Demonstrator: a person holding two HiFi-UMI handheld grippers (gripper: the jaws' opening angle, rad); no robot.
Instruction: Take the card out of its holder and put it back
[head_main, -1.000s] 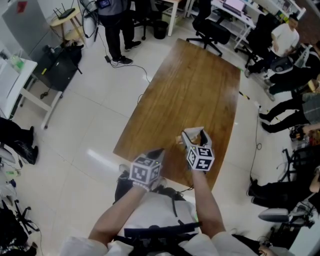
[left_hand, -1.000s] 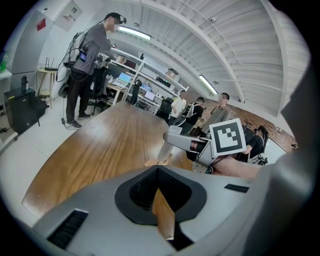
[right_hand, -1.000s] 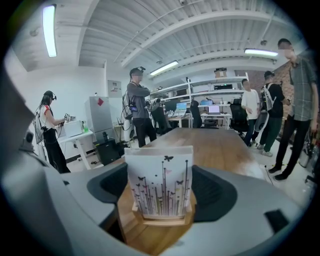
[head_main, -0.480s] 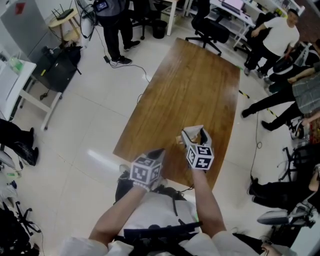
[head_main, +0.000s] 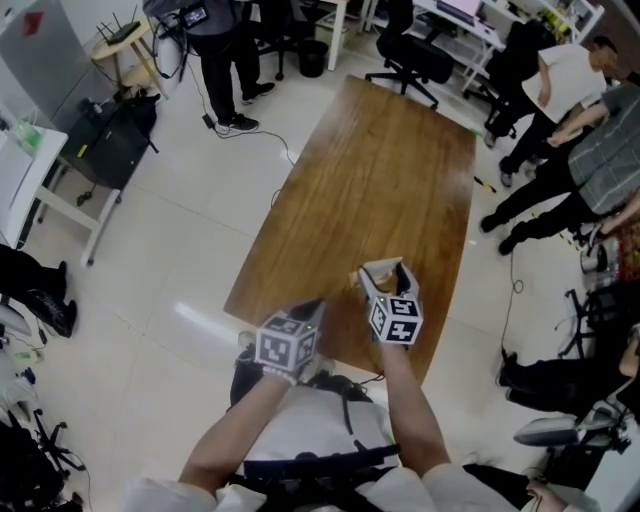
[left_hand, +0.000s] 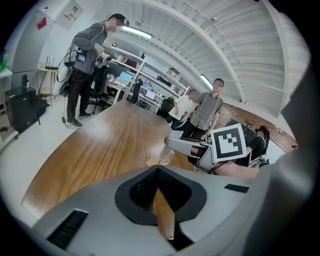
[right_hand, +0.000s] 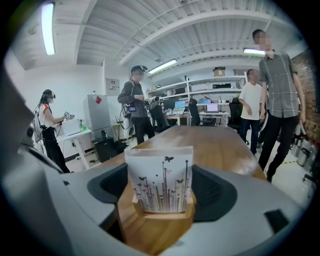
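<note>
White floor tiles (head_main: 190, 250) surround a long wooden table (head_main: 380, 170) in an open workroom. Desks (head_main: 470, 25) and office chairs (head_main: 415, 55) stand beyond its far end. Several people (head_main: 560, 150) stand off its right edge and one (head_main: 225, 50) stands by the far left corner.

The card (right_hand: 160, 177) stands upright in a low wooden holder (right_hand: 162, 215) close to the table's near edge, right of that edge's middle. The holder's long axis runs across the table, roughly parallel to the near edge, and the card's width follows it. The card's printed face, with thin stems and small butterflies rising toward its top edge, looks back at the near edge and the person.

The right gripper (head_main: 384, 268) reaches in over the near edge and slopes downward, pointing up the table's length. Its claw is released, with the jaws spread wide, one past each end of the holder, and the card and holder between them. The right jaw sits just beside the holder's end. On the left a strip of bare wood shows between jaw and holder. The card rises above the pads.

The left gripper (head_main: 316, 305) hangs at the near edge, left of the card and apart from it. Its claw is clenched, the jaws meeting in a narrow V with only a sliver of tabletop showing through.
</note>
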